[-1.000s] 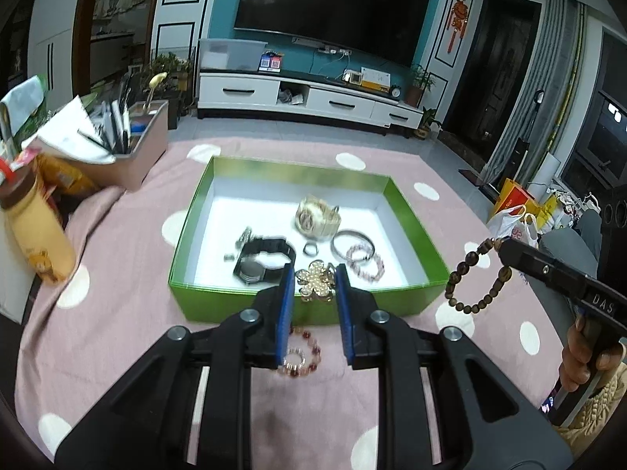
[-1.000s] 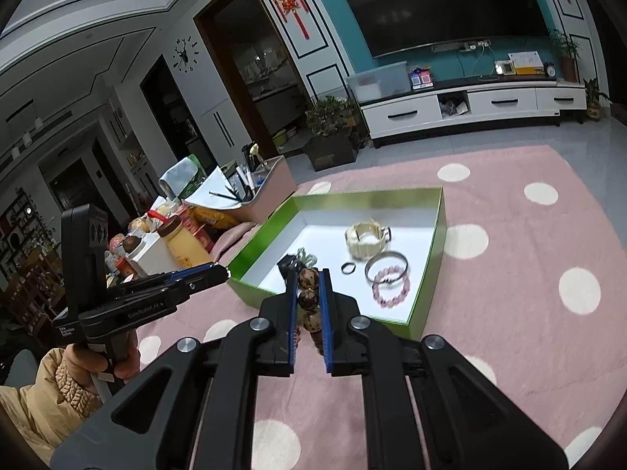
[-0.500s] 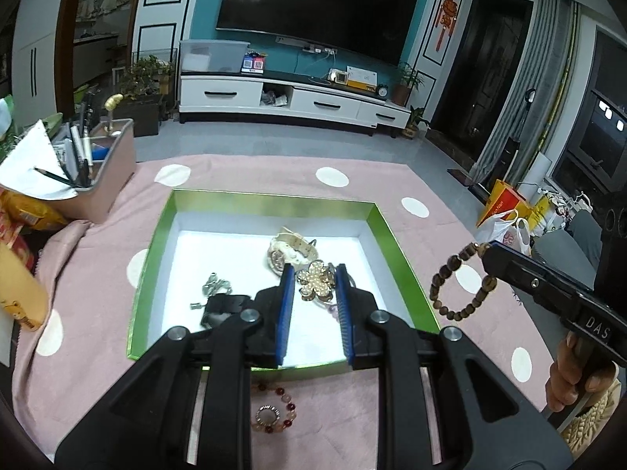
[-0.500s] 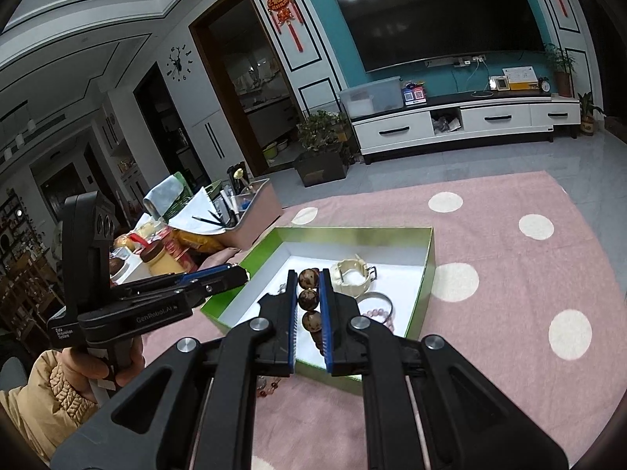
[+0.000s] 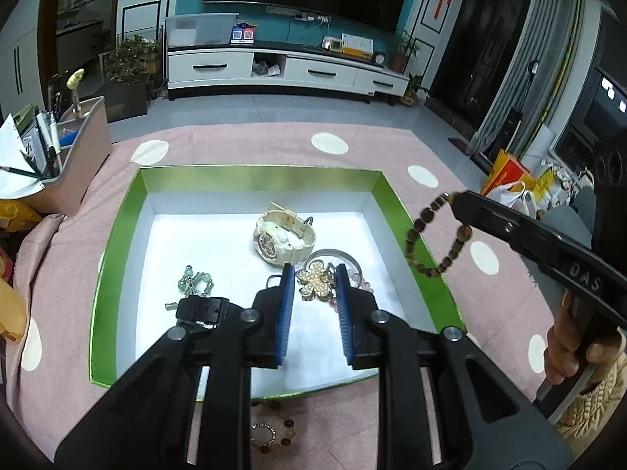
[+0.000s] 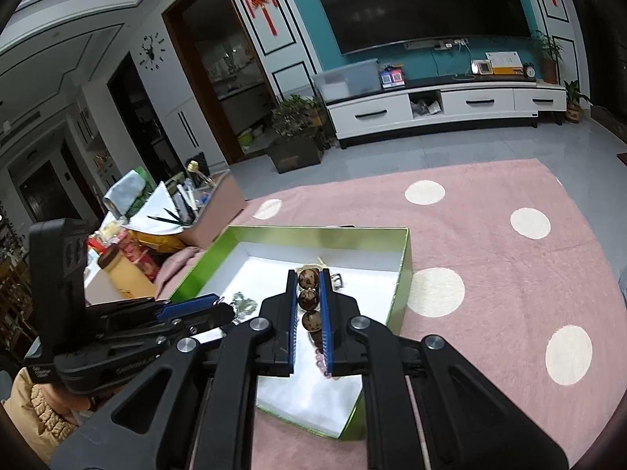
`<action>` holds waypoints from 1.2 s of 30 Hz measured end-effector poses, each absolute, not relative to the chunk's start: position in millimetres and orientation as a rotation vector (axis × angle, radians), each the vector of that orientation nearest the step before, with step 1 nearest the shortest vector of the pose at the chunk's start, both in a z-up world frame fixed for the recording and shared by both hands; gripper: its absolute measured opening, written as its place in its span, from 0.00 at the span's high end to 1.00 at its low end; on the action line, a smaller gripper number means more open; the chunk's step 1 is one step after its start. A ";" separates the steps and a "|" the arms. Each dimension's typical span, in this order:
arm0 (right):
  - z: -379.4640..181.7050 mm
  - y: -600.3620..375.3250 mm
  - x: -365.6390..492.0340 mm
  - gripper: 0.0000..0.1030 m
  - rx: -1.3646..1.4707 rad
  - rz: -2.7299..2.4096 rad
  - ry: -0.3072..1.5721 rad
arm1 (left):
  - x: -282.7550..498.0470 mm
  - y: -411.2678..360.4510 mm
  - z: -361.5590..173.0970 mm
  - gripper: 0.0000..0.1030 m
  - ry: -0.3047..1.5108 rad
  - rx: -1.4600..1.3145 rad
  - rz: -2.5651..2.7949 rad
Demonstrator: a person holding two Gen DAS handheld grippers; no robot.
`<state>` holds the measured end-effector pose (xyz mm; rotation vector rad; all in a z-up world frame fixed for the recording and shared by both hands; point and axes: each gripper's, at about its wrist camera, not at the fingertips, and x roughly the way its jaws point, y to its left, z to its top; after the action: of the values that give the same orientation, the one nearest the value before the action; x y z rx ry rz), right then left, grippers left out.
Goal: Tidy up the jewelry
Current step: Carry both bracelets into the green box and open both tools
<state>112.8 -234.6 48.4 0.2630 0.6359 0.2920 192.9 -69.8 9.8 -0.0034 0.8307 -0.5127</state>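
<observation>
Since both pieces hang over the green box (image 5: pixel 117 235) for dropping in — left gripper (image 5: pixel 312 280) jaws pinch the flower brooch (image 5: pixel 315 284), right gripper (image 6: pixel 309 293) jaws pinch the bead bracelet (image 6: pixel 308 299).

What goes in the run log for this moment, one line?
left gripper: shut on gold flower brooch | right gripper: shut on brown wooden bead bracelet | both over green box | red bead bracelet: outside
</observation>
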 end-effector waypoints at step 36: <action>18.0 -245.6 154.9 0.71 0.246 0.196 0.732 | 209.4 -86.9 -24.0 0.51 0.902 0.065 -0.481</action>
<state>154.9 -245.6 18.0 0.2457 0.7324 0.1961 209.4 -86.9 -24.0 0.0651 0.9015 -0.4813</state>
